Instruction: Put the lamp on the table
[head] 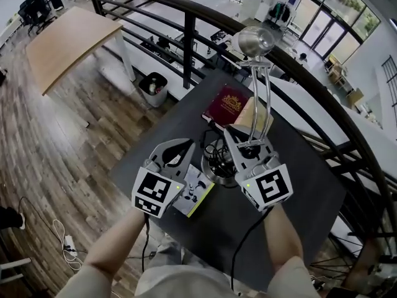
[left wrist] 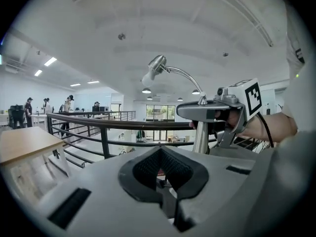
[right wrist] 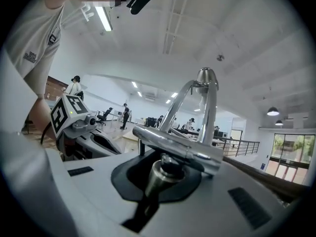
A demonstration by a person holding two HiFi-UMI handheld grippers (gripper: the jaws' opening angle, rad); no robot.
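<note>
A chrome desk lamp [head: 256, 41] stands upright over the dark table [head: 304, 185], its round base [head: 217, 172] low beside a coil of cable. My right gripper [head: 247, 149] is shut on the lamp's lower stem; in the right gripper view the shiny stem [right wrist: 163, 174] sits clamped between the jaws [right wrist: 160, 181]. My left gripper [head: 175, 155] hovers just left of the base, shut, with nothing in it [left wrist: 160, 174]. From the left gripper view the lamp [left wrist: 158, 65] and the right gripper [left wrist: 217, 107] show to the right.
A maroon book [head: 228, 102] and a tan block [head: 247, 113] lie at the table's far side. A printed booklet [head: 195, 194] lies under the left gripper. A black railing [head: 189, 27] curves behind the table, above a lower floor.
</note>
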